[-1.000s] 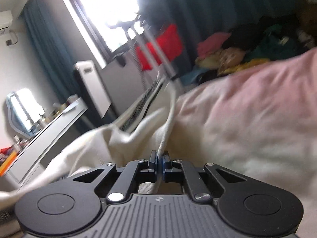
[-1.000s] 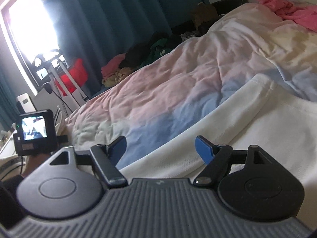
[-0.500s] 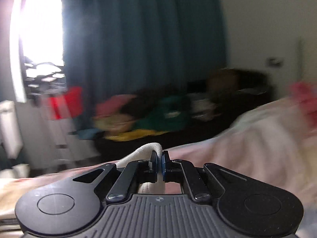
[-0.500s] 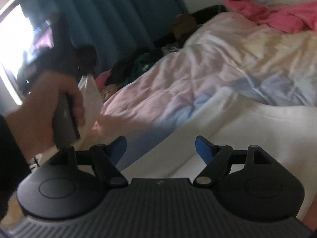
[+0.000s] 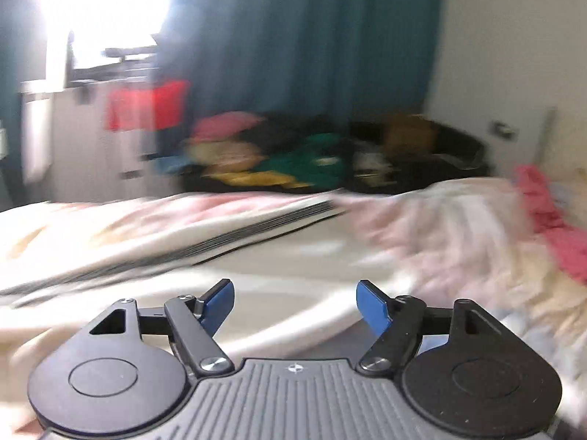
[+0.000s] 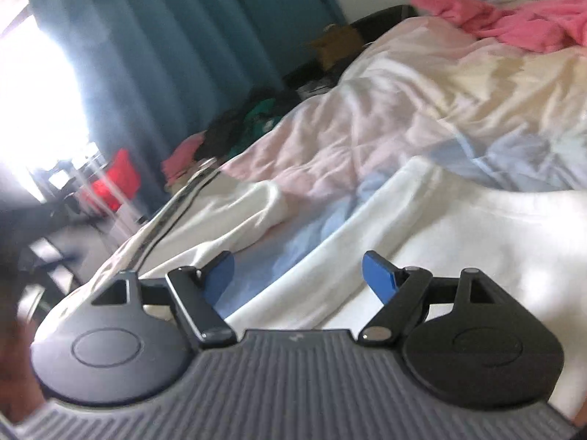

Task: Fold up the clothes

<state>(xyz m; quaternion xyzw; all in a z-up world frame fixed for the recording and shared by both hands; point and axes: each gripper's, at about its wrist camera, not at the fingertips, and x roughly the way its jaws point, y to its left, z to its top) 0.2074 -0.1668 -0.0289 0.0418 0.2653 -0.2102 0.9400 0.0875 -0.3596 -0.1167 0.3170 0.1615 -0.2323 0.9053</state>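
A white garment (image 6: 458,227) lies spread on the bed's pink and blue duvet (image 6: 367,124). One sleeve or flap of it (image 6: 253,209) lies folded over at the left, beside a dark-striped edge (image 6: 176,201). In the blurred left wrist view the same white garment (image 5: 275,267) lies below my left gripper (image 5: 295,302), whose jaws are opening with nothing between the blue pads. My right gripper (image 6: 298,275) hovers open over the garment's near edge, holding nothing.
A pink cloth (image 6: 513,25) lies at the bed's far right end. A heap of coloured clothes (image 5: 279,157) sits on dark furniture beyond the bed, before teal curtains (image 5: 312,36). A red item (image 5: 146,104) hangs near the bright window.
My left gripper let go of the white cloth it was pinching and its jaws spread apart after swinging across over the bed. The cloth flap now lies on the bed. The right gripper barely moved.
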